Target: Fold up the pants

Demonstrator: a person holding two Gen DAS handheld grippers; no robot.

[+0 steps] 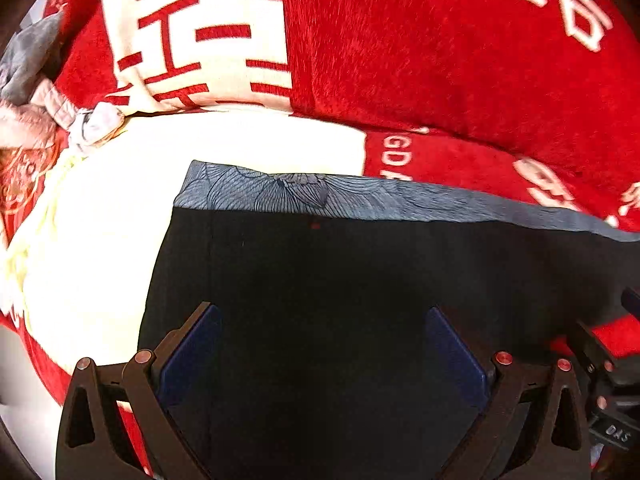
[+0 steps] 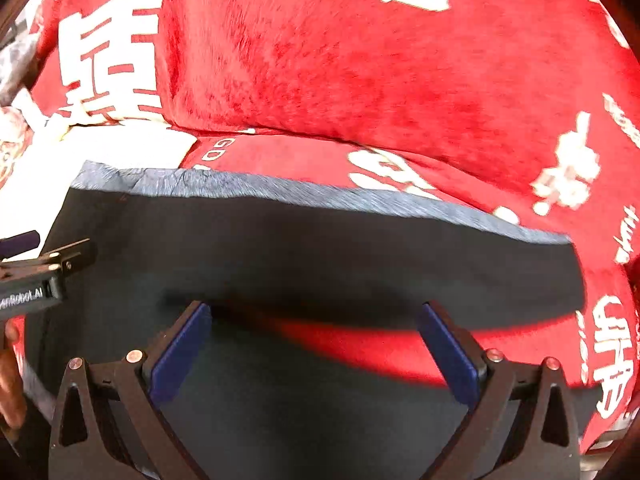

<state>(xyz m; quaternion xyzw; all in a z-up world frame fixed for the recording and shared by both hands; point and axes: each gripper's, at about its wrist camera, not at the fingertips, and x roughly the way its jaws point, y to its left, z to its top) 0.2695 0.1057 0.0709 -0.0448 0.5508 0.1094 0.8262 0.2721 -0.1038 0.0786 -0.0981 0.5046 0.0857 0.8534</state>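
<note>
Black pants lie flat on a red blanket, with a blue-grey patterned band along their far edge. My left gripper hovers over the near part of the dark cloth, open, with nothing pinched between its blue pads. In the right wrist view the same pants stretch across the middle, and their grey band runs along the far side. My right gripper is open above the pants' near edge, where a strip of red shows between two dark parts. The left gripper's body shows at that view's left edge.
A red plush blanket with large white characters rises behind the pants. A white cloth area lies left of them. Pink and grey garments are bunched at the far left. A hand shows at the lower left.
</note>
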